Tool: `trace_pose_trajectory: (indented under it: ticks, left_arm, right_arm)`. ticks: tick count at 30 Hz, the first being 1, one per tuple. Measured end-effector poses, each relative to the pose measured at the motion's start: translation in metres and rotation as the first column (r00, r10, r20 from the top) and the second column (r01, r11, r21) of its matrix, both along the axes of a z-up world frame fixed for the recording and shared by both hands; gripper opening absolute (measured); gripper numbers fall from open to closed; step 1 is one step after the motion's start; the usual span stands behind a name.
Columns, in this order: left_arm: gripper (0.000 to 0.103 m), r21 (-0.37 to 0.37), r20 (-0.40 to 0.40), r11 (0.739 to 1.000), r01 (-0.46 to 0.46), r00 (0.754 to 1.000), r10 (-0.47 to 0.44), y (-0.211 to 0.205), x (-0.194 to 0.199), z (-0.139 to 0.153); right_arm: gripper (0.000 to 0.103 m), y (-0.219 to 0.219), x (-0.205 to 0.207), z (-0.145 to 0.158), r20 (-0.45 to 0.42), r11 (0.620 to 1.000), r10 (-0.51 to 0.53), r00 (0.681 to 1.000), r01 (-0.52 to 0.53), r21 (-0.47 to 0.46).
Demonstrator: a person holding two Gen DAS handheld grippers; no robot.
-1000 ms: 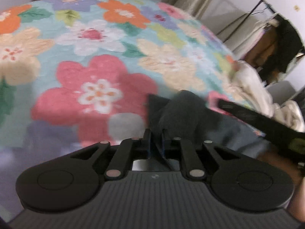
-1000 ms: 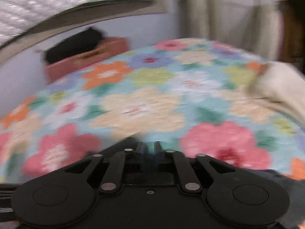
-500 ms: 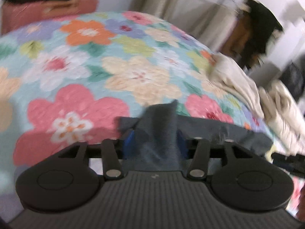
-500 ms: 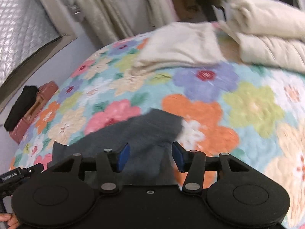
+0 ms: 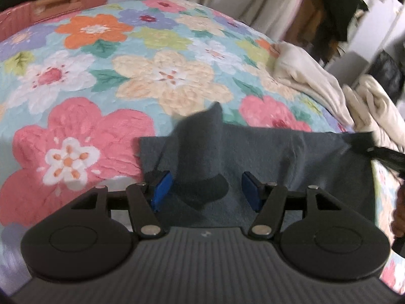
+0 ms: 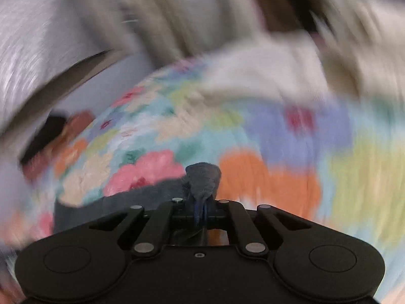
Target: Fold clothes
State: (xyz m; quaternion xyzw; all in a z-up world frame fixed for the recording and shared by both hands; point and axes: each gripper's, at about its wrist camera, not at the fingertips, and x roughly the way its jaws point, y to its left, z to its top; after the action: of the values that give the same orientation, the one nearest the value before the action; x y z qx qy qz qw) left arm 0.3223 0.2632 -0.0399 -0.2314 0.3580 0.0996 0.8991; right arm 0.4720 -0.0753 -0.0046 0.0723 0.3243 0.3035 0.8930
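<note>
I have my right hand-held gripper [image 6: 201, 211] clamped on the grey cloth [image 5: 265, 157]; my left hand-held gripper [image 5: 206, 188] is apart around a raised fold. Next: pinch left, then fold over the bed [image 5: 101, 76].

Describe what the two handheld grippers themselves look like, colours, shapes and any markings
Both are matte black with two rounded lobes and silver pivot pins on angled linkage bars. The left gripper has a ribbed grey top with a tiny pale mark, and bright blue pads. The right gripper has a smooth black top with one small screw; its blue pads barely show.
</note>
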Motion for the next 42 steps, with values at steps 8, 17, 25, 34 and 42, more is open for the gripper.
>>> trace_pose_trajectory:
  ticks: [8, 17, 25, 34, 42]
  left_arm:
    - [0.055, 0.028, -0.050, 0.991, -0.133, 0.990, 0.134, 0.020, -0.007, -0.003]
    - [0.003, -0.084, -0.021, 0.986, -0.145, 0.989, 0.144, 0.036, -0.015, -0.003]
    - [0.003, -0.123, -0.016, 0.987, -0.104, 0.995, 0.103, 0.039, -0.018, 0.000]
    - [0.003, -0.114, -0.059, 0.989, -0.091, 0.995, 0.085, 0.038, -0.014, -0.005]
    - [0.004, -0.116, -0.067, 0.992, -0.044, 0.997, 0.037, 0.038, -0.014, -0.003]
  right_arm:
    - [0.023, 0.002, 0.030, -0.020, -0.066, 0.987, -0.113, 0.991, 0.104, -0.123]
    - [0.045, 0.013, -0.024, 0.028, -0.049, 0.976, -0.210, 0.976, 0.206, -0.071]
    - [0.049, 0.132, -0.043, 0.031, -0.240, 0.971, 0.214, 0.947, -0.233, -0.050]
    - [0.053, 0.226, -0.053, 0.002, -0.304, 0.936, 0.268, 0.914, -0.322, -0.144]
    - [0.007, 0.251, -0.053, -0.011, -0.180, 0.887, 0.354, 0.918, -0.391, -0.247]
